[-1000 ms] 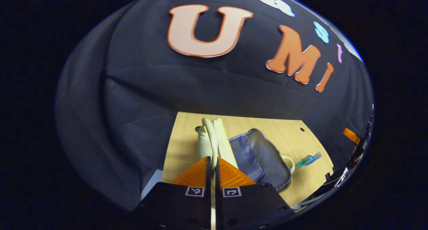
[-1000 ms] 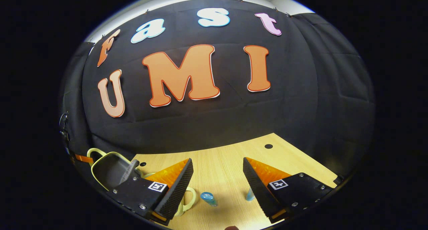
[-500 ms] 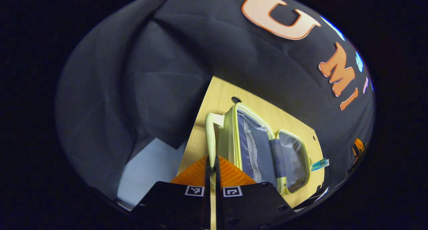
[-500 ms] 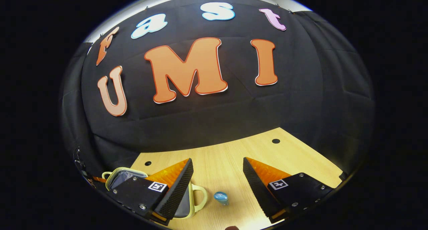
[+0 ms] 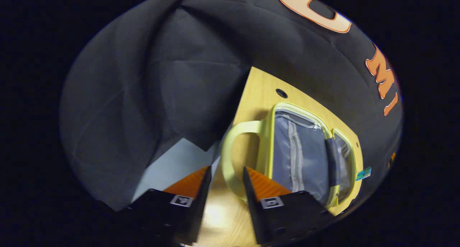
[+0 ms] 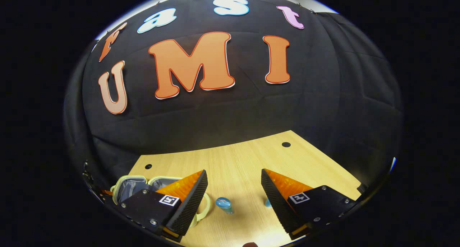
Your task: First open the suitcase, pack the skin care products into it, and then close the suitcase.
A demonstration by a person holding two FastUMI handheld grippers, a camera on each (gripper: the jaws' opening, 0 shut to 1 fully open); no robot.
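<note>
Left gripper view: left gripper [image 5: 224, 175], fingers apart, nothing between them but bare table [image 5: 257, 85]. The suitcase [image 5: 305, 150] lies open flat at 3 o'clock of the tips, grey lining up. Its yellow handle [image 5: 230, 150] loops just past the right fingertip; whether it touches, can't tell.

Right gripper view: right gripper [image 6: 234, 189], fingers wide apart, empty. Blue tube [image 6: 224, 205] rests on the table at 6 o'clock, between the fingers and low. Suitcase at 9 o'clock.

Judgement: tube looks light, smooth, likely slippery; pinch across mid-body. Suitcase seems soft-lined with a stiff rim; grip the handle or the rim.
</note>
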